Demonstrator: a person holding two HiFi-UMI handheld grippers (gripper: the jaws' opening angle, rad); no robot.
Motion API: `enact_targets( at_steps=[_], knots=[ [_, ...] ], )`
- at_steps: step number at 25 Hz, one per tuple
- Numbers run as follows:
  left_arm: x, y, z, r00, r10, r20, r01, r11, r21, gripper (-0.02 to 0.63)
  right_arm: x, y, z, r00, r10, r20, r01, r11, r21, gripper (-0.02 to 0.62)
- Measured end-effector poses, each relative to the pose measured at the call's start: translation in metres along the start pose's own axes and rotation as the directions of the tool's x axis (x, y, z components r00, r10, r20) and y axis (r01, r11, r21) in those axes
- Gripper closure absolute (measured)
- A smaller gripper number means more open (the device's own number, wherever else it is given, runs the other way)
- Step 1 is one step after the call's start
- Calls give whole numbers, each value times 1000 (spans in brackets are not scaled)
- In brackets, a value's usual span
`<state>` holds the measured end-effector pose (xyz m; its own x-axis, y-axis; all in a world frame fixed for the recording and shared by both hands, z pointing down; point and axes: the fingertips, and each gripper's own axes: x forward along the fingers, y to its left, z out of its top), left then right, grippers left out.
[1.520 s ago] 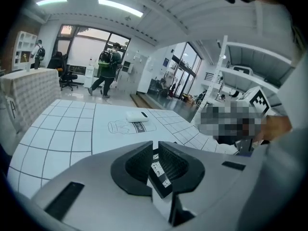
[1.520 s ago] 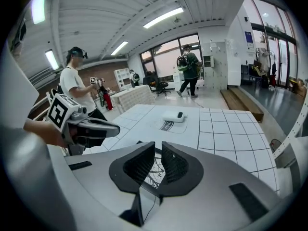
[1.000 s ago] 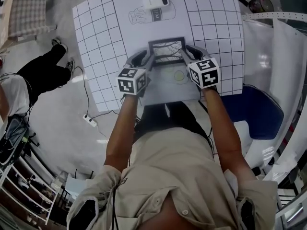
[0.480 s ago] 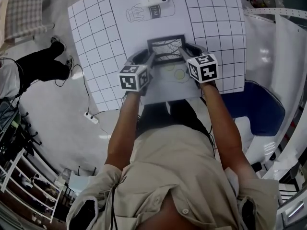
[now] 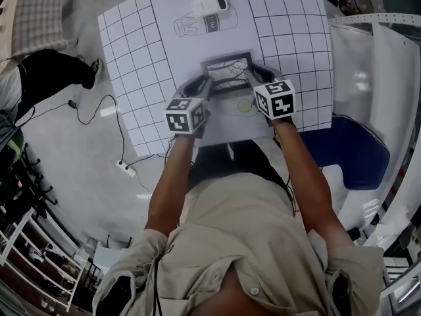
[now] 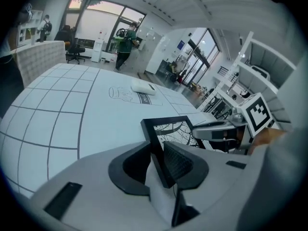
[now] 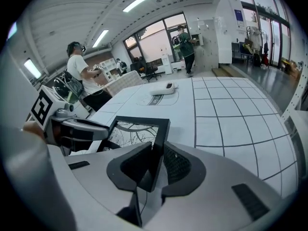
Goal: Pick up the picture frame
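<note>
A black picture frame (image 5: pixel 228 71) with a branch drawing lies on the white sheet in the middle of the table (image 5: pixel 131 45). My left gripper (image 5: pixel 205 85) is at the frame's left edge and my right gripper (image 5: pixel 253 79) at its right edge. In the left gripper view the frame (image 6: pixel 175 129) has its side bar between my jaws (image 6: pixel 158 143), which are closing, and both pads meet the bar. In the right gripper view the frame's (image 7: pixel 137 129) other side bar is clamped by my right gripper (image 7: pixel 158 143). I cannot tell whether the frame is off the table.
A white device (image 5: pixel 212 4) lies on a bottle outline at the table's far side. A small round mark (image 5: pixel 245 104) sits on the sheet near the right gripper. A blue chair (image 5: pixel 355 153) stands to the right. A bystander (image 5: pixel 46 78) and a power strip (image 5: pixel 123 166) are on the floor to the left.
Both grippers and the frame stay almost in place. The left jaws look narrower around the frame's edge. The bystander on the left has shifted away.
</note>
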<state>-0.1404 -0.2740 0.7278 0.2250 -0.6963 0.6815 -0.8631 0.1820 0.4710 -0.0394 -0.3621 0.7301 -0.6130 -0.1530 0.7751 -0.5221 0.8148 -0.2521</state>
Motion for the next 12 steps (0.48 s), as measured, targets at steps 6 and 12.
enact_targets(
  at_steps=[6,12],
  knots=[
    [-28,-11,26,997,19,81,-22,999,29,517,-26,13,29,997,2,83,1,999,-35,511],
    [-62,-27,64,984,29,174,-43,997,72,518,-60,28,72,984,23,178,-8,996,-84,511]
  ],
)
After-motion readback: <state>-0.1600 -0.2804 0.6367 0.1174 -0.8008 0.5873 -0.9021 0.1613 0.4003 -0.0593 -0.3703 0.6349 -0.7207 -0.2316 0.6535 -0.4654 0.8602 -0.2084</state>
